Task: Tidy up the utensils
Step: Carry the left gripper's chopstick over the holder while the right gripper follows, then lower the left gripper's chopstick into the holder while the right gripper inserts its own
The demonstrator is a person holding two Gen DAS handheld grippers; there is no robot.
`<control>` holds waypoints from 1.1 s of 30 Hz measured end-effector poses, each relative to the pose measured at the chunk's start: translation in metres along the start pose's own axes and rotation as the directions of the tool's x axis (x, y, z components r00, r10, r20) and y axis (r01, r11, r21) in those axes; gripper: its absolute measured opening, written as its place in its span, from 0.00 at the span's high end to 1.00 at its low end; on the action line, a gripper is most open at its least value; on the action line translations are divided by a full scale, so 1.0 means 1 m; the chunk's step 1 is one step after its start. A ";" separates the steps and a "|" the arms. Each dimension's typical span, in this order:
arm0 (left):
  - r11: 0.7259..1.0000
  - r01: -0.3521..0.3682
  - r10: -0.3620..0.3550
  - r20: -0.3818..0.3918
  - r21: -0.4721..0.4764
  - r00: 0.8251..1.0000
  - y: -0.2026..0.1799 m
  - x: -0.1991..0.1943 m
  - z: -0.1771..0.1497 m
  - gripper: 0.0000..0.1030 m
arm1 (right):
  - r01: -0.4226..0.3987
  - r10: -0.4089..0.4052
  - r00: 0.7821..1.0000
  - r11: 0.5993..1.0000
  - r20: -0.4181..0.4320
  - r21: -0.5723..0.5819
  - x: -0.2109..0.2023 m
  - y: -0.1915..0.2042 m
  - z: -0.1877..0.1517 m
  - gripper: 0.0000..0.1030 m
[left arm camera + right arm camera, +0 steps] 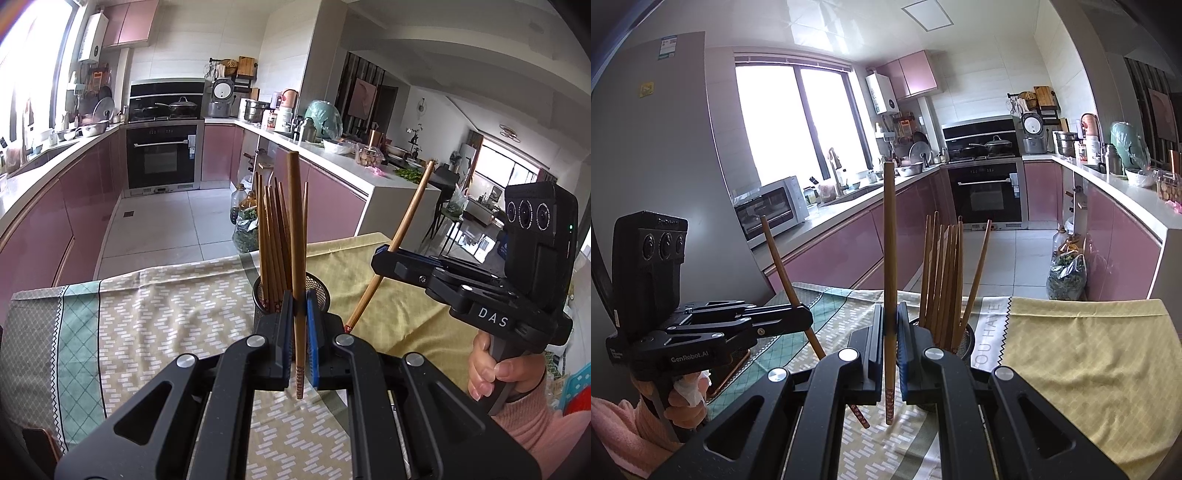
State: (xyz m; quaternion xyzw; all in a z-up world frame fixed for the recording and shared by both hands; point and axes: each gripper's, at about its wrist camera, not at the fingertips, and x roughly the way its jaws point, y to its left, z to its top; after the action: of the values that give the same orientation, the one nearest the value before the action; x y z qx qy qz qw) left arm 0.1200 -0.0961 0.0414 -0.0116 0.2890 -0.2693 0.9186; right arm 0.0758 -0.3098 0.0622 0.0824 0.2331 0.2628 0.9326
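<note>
holder: a black mesh cup (pixel 317 291) stands on the cloth-covered worktop (pixel 155 306), just beyond both claws; in the right wrist view only its rim (pixel 967 338) shows behind the claw.
already sorted: a bundle of wooden chopsticks (pixel 271 240) stands upright in the cup, tips fanned out; the same bundle (pixel 945 273) shows in the right wrist view. this part looks done.
left claw (pixel 300 343): clenched on one chopstick (pixel 295 236), held near upright by its lower part, patterned end hanging below the pads, just in front of the cup and not yet in it.
right claw (pixel 892 347): clenched on another chopstick (pixel 889 236), also near upright, patterned end free below the pads; in the left wrist view this stick (pixel 402 229) leans across the claw's tip (pixel 384 254), to the right of the cup.
still on the cloth: no loose chopsticks show on the visible part of the worktop; the near edge is hidden by the claws.
progress, as a judgement: late in the task. most sticks are in the cup, and the two in hand appear to be what is left.
remaining: bring each held stick over the cup's mouth, lower it among the others, let go.
hands: a hand in a pink sleeve (pixel 491 369) grips the right handle.
</note>
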 end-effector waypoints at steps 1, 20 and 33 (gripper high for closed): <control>1.000 0.001 -0.001 0.003 0.003 1.000 0.000 -0.001 0.001 0.93 | 0.000 0.000 1.000 1.000 0.001 -0.002 0.000 0.000 0.001 0.94; 0.999 -0.006 0.004 0.050 0.034 0.999 -0.008 -0.004 0.019 0.93 | 0.000 0.001 0.999 1.000 0.040 -0.027 -0.005 0.000 0.017 0.94; 0.998 -0.012 0.006 0.113 0.056 0.994 -0.018 -0.011 0.035 0.93 | 0.005 -0.002 0.997 0.999 0.072 -0.039 -0.009 -0.004 0.032 0.94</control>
State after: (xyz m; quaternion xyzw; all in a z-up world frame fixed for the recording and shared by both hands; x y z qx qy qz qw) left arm 0.1226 -0.1109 0.0800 0.0006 0.2288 -0.2722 0.9346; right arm 0.0861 -0.3185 0.0923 0.0731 0.1944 0.2627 0.9423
